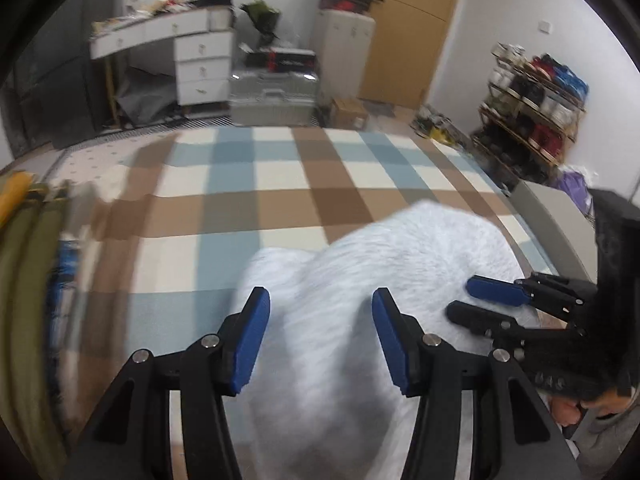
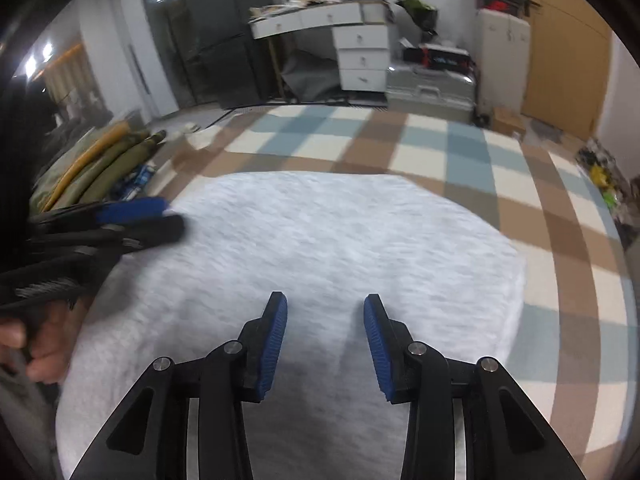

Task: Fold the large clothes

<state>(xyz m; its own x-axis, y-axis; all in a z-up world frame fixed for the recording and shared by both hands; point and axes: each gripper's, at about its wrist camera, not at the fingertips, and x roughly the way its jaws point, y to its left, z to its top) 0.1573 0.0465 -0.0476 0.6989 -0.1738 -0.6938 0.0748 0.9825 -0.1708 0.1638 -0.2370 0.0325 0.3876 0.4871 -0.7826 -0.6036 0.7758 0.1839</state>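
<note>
A fluffy white garment point(image 2: 304, 248) lies on the checked blanket point(image 2: 440, 148); white drawers point(image 2: 362, 56) stand top centre. Both the left gripper point(image 1: 320, 312) and the right gripper point(image 2: 325, 312) are spread, pinching nothing.

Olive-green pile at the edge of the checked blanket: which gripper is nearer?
Left. The left gripper hovers over the white garment's edge on the pile's side; the right gripper is over the garment's middle, farther away.
</note>
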